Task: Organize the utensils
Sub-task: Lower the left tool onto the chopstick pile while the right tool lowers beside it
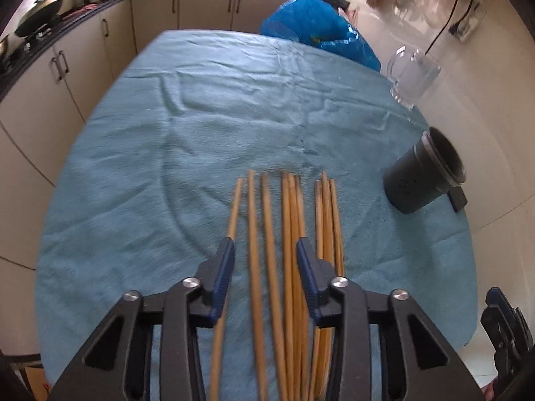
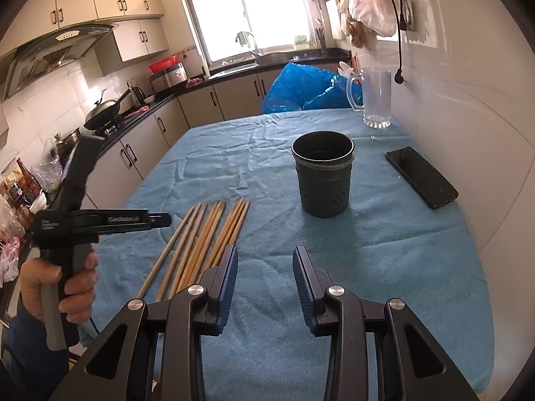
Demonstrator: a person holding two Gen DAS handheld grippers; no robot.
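- Evidently nothing is sorted yet: every one of the chopsticks [image 1: 291, 220] lies loose on the blue-clothed worktop [image 1: 167, 140], and the dark holder cup [image 2: 322, 177] looks empty as far as its mouth shows.
- All of the work seems left, then: gathering the sticks and standing them in the cup.
- Their long axis runs straight away from the left gripper [image 1: 265, 250], roughly parallel, tips pointing forward toward the far end of the worktop; they fall into loose groups, some touching.
- The left fingers [image 1: 225, 267] are spread wide and grip nothing, hovering above the row, with several sticks showing in the gap between them and others outside it.
- The right gripper [image 2: 265, 260] is likewise wide apart and empty, over bare cloth; the sticks lie to its left, the cup ahead and slightly right.
- A phone [image 2: 421, 177] and a glass pitcher [image 2: 376, 98] sit beyond, further right.
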